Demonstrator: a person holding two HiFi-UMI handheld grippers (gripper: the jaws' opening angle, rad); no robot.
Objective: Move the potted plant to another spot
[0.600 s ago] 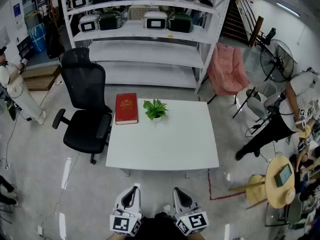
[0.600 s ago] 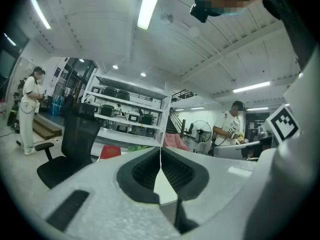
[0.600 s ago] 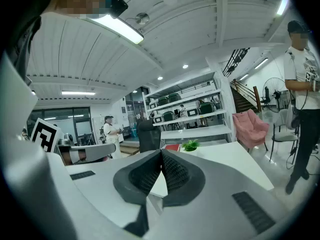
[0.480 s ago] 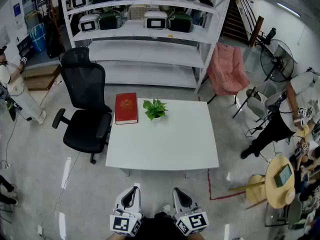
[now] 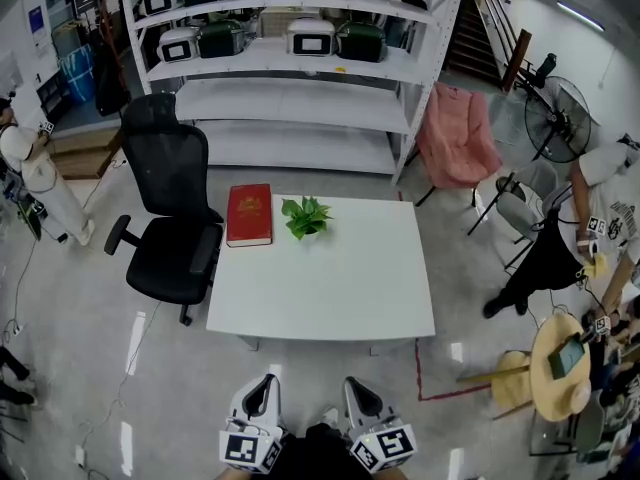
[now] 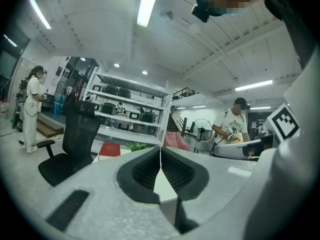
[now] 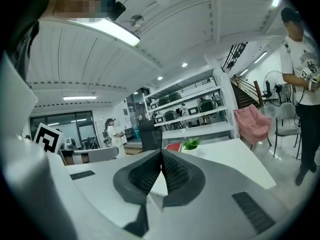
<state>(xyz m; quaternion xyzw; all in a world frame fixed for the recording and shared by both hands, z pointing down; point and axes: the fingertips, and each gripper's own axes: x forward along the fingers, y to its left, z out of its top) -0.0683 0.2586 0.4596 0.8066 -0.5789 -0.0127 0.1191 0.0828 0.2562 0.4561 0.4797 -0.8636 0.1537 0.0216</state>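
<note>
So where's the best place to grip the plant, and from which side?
The plant stands upright with its leaves spreading over its pot. So grip the pot's side low, under the leaves, probably coming in level from the near or right side, since the book lies close on its left.

A red book (image 5: 249, 215) lies on the white table's (image 5: 330, 288) far left corner. A black office chair (image 5: 170, 218) stands just left of the table; white shelving (image 5: 290, 98) and a pink armchair (image 5: 455, 138) stand beyond it.
</note>
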